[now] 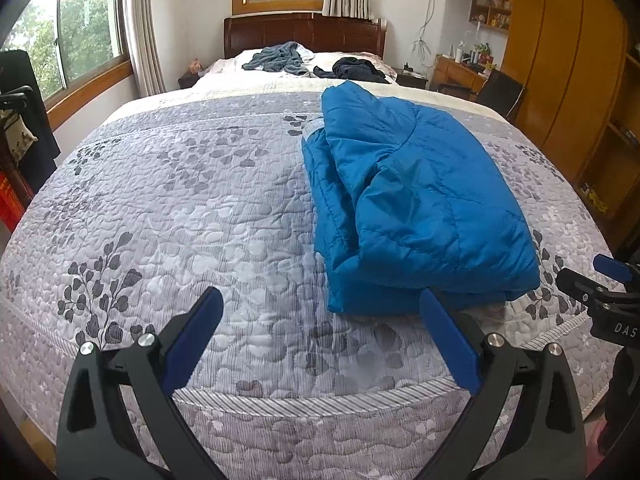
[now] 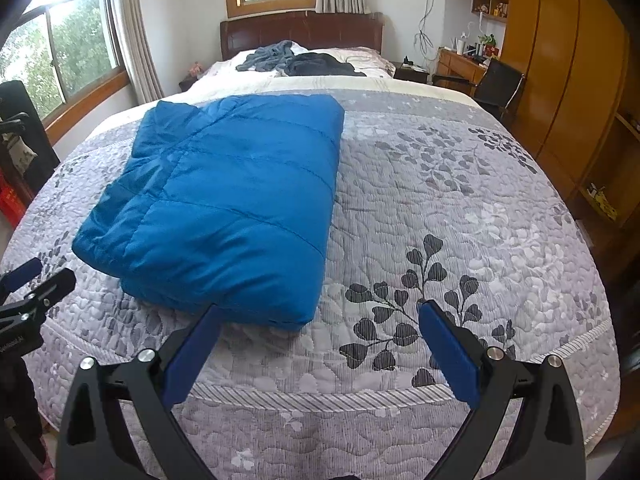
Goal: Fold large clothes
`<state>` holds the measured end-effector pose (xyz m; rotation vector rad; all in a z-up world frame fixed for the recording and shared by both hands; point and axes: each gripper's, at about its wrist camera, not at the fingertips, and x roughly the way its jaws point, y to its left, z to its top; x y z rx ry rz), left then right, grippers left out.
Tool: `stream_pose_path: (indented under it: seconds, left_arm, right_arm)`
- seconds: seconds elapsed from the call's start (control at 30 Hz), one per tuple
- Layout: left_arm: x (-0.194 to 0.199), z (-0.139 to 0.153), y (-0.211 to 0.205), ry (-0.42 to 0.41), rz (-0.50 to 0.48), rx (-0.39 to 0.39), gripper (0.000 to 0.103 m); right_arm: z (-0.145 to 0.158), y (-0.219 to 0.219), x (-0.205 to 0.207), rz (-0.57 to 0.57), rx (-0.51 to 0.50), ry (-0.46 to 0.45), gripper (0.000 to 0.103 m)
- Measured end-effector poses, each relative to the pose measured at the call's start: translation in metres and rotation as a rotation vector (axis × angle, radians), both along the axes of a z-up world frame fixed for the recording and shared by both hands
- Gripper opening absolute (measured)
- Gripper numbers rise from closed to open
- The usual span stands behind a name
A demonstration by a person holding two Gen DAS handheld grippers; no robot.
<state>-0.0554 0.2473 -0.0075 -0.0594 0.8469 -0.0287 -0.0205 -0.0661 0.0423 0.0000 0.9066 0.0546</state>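
Observation:
A blue quilted jacket (image 1: 420, 200) lies folded into a thick rectangle on the grey floral bedspread (image 1: 180, 200). In the left wrist view my left gripper (image 1: 320, 304) is open above the bed's near edge, its right finger just in front of the jacket's near corner. In the right wrist view the same jacket (image 2: 224, 200) lies left of centre, and my right gripper (image 2: 320, 316) is open, its left finger close to the jacket's near edge. Nothing sits between either pair of fingers. Each gripper shows at the edge of the other's view: the right gripper (image 1: 600, 280), the left gripper (image 2: 32, 284).
Two crumpled garments, a grey-blue one (image 1: 276, 58) and a dark one (image 1: 356, 70), lie near the pillows by the wooden headboard (image 1: 304, 34). A wooden wardrobe (image 1: 568, 80), desk and black chair (image 1: 500, 90) stand on the right. Windows and a red box (image 1: 12, 204) are on the left.

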Motion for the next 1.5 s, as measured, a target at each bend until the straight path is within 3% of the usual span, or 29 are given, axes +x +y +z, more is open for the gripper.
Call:
stream_pose_path:
  seconds: [1.5]
  left_arm:
    - [0.0000, -0.0028, -0.0027, 0.002, -0.006, 0.011, 0.098]
  right_arm:
    - [-0.0059, -0.0035, 0.0072, 0.026, 0.003, 0.018, 0.099]
